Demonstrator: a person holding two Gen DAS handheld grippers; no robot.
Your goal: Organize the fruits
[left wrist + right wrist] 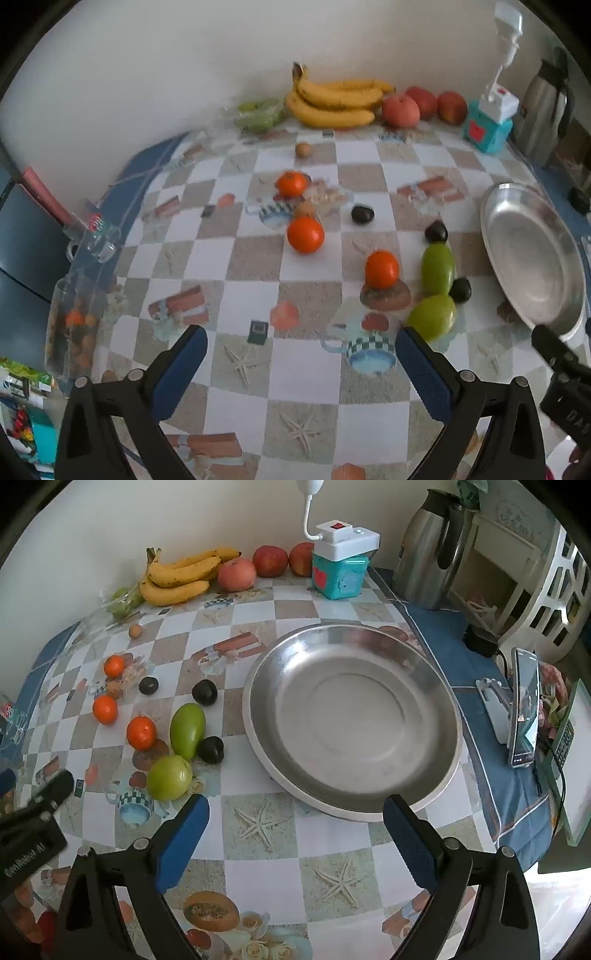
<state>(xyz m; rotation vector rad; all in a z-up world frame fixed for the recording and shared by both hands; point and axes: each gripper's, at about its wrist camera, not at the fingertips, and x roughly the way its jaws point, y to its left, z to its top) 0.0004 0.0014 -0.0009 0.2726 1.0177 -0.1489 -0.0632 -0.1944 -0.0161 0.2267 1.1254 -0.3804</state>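
Note:
Loose fruit lies on the checkered tablecloth: three tangerines (382, 269) (141, 732), two green fruits (433, 317) (169, 777), three dark plums (460, 290) (211, 749). An empty steel plate (532, 254) (352, 720) sits to their right. My left gripper (301, 347) is open and empty above the cloth, near the round green fruit. My right gripper (295, 818) is open and empty at the plate's near rim. Bananas (332, 99) (177, 576) and apples (400, 110) (236, 574) lie by the wall.
A teal box with a white power strip (487, 123) (341, 566) and a steel kettle (428, 550) stand at the back. A phone on a stand (522, 709) is at the right. A glass jar (79, 306) and glass mug (94, 236) stand at the left edge.

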